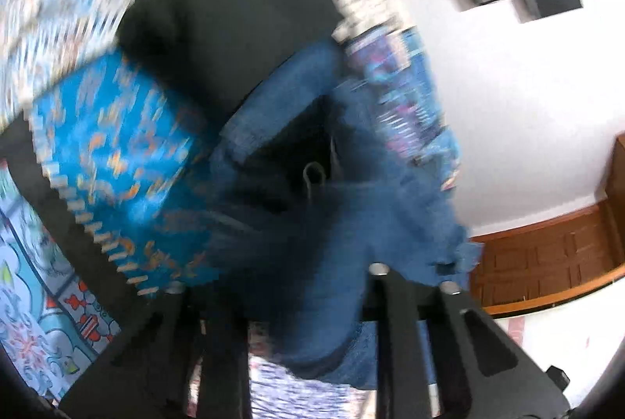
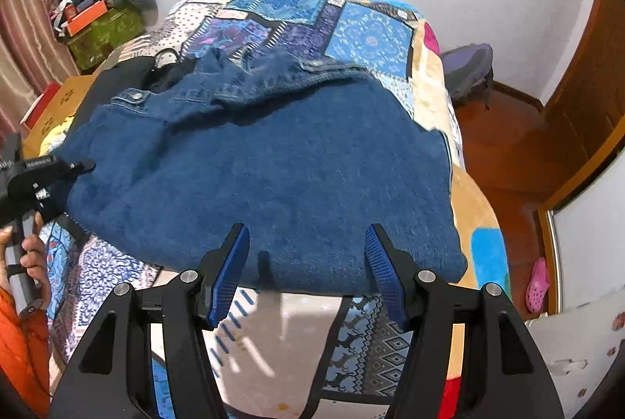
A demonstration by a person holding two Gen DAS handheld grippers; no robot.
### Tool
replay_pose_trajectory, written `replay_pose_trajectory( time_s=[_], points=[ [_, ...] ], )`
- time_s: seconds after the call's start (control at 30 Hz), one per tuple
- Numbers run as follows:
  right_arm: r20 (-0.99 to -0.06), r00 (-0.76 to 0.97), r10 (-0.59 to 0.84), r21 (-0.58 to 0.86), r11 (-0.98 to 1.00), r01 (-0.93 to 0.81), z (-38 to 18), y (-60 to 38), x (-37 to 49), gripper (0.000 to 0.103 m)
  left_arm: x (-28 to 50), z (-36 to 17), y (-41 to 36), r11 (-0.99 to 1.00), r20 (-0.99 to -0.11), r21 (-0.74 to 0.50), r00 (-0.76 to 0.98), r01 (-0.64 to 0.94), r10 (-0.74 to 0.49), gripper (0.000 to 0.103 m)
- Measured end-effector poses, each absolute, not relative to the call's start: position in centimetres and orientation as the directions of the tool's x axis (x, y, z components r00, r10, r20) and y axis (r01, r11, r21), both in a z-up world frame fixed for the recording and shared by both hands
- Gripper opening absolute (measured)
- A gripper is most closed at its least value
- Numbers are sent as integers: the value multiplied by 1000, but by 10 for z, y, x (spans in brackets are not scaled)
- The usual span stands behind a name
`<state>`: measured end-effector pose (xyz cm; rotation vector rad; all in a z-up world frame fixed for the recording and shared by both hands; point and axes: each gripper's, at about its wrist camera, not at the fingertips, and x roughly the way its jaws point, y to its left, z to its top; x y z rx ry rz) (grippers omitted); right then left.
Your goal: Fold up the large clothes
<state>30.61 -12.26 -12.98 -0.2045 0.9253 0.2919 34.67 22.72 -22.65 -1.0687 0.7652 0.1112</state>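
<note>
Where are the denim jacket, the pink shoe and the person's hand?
denim jacket (image 2: 273, 161): right wrist view, middle of its flat back panel.
pink shoe (image 2: 537, 284): right wrist view, its upper.
hand (image 2: 29, 251): right wrist view, fingers around the handle.

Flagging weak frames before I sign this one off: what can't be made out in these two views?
- Left gripper fingertips: left wrist view, buried in denim jacket and smeared by blur.
- Left gripper jaws: right wrist view, small at the frame's left edge, partly cut off.
- Jacket's far sleeves and collar: right wrist view, bunched and folded over.
- Black garment: mostly under the jacket.
</note>
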Motion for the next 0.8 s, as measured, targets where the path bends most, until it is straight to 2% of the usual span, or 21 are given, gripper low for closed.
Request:
replay_pose_trajectory(
  time_s=[0.07, 0.23, 0.37, 0.4, 0.43, 0.47, 0.63, 0.8],
  points=[
    [-807, 563, 179, -36, 936, -349, -122, -116, 306, 58, 348, -195, 224, 515, -566, -768, 780, -380, -268, 14],
    [-798, 544, 257, 51, 930, -364, -101, -90, 316, 58, 359, -110, 215, 606, -476, -755, 845, -251, -243, 13],
    [-787, 525, 323, 94, 905, -416, -88, -53, 322, 58, 342, -69, 228, 626, -386, -764, 886, -153, -256, 13],
    [-788, 511, 344, 108, 894, -435, -89, -43, 322, 61, 336, -60, 229, 650, -379, -746, 896, -148, -231, 13],
    [-790, 498, 357, 118, 886, -449, -92, -36, 322, 68, 330, -56, 229, 666, -378, -731, 901, -149, -214, 13],
    [-793, 482, 372, 129, 876, -465, -98, -25, 322, 70, 325, -54, 231, 680, -381, -718, 902, -149, -204, 13],
    [-844, 370, 388, 150, 834, -531, -149, 24, 321, 71, 315, -74, 238, 736, -476, -636, 868, -230, -141, 13],
    [-916, 220, 334, 156, 805, -573, -211, 59, 326, 71, 305, -110, 240, 741, -547, -596, 832, -309, -93, 13]
  ],
)
